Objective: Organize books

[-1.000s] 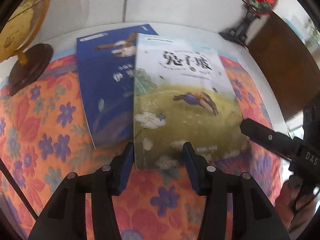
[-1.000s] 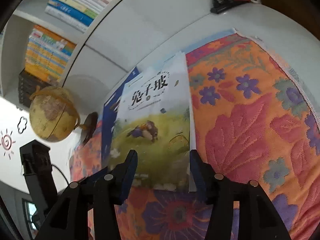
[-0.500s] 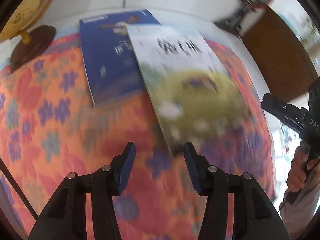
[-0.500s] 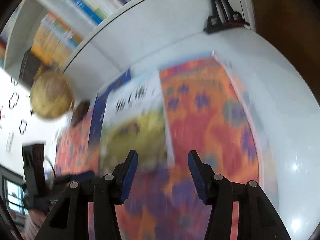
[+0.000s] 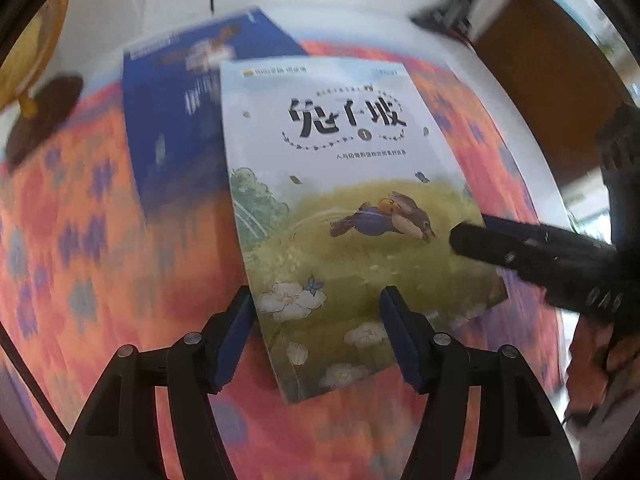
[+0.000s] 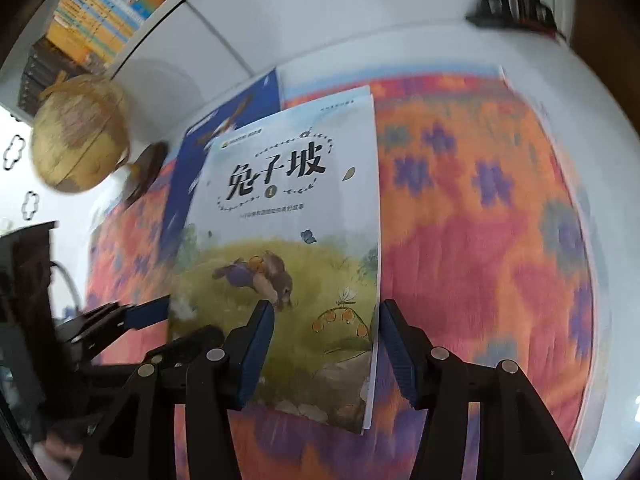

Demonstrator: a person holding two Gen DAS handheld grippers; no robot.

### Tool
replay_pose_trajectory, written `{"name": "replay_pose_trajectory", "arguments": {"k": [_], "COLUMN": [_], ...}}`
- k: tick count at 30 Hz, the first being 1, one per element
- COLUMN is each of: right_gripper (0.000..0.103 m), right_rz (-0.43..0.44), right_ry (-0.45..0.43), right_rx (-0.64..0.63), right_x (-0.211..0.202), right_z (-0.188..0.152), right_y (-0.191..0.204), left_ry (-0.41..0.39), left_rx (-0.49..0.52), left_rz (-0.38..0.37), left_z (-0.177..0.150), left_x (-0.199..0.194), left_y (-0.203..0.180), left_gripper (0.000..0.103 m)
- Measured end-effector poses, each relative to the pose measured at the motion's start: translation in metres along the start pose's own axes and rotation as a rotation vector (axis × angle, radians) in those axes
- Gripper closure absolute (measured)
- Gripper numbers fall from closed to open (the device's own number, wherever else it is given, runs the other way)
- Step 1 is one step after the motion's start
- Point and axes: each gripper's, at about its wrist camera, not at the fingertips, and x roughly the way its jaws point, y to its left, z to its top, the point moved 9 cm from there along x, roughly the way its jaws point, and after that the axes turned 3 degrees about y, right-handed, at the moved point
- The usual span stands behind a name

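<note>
A pale picture book with a rabbit on a green hill [image 5: 340,216] lies face up on the orange flowered cloth [image 5: 80,264], overlapping a blue book [image 5: 176,128] to its left. It also shows in the right wrist view [image 6: 288,248], with the blue book [image 6: 224,128] behind it. My left gripper [image 5: 316,336] is open, its fingers on either side of the book's near left corner. My right gripper [image 6: 326,352] is open over the book's near right part. The right gripper's finger [image 5: 520,248] reaches the book's right edge.
A globe on a dark wooden base [image 6: 80,136] stands at the back left. A black stand [image 5: 452,12] sits at the back right on the white table [image 6: 360,32]. Shelves of books [image 6: 92,24] are behind. The cloth [image 6: 480,240] lies right of the books.
Both grippers drew back from the rabbit book half a second ago and have now come in close over its near edge again. The book has turned slightly. Jaws stayed open.
</note>
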Motion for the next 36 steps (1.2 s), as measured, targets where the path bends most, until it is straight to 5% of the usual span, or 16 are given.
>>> {"name": "replay_pose_trajectory", "arguments": {"k": [4,10,13,16,19,23,29,36], "right_gripper": [0.05,0.055,0.067,0.091,0.095,0.094,0.092,0.092], "right_rz": [0.092,0.352,0.423,0.445,0.479,0.426,0.232,0.232], "right_ry": [0.103,0.096,0.091,0.106,0.109,0.09,0.021,-0.002], "right_rx": [-0.024,0.056,0.079,0.12,0.16,0.127,-0.004,-0.069], "right_x": [-0.007,-0.005,0.002,0.008,0.012,0.014,0.001,-0.014], "right_z": [-0.054,-0.042,-0.025,-0.016,-0.015,-0.008,-0.004,-0.009], "right_y": [-0.001,-0.025,-0.029,-0.038,-0.04,-0.035,-0.016,0.003], "left_ry": [0.078,0.101,0.107,0.134,0.143,0.135,0.129,0.078], "left_rx": [0.101,-0.032,-0.137,-0.284,-0.283,-0.208,-0.189,-0.136], "left_rz": [-0.031,-0.286,-0.423,-0.521,-0.505,-0.369,-0.223,-0.09], "left_z": [-0.039,-0.006,0.009,0.011,0.012,0.012,0.022,0.016], "left_x": [-0.004,-0.001,0.002,0.004,0.004,0.004,0.01,0.001], "left_y": [-0.006,0.015,0.027,0.038,0.041,0.035,0.032,0.033], "left_gripper": [0.04,0.048,0.055,0.058,0.065,0.078,0.078,0.075]}}
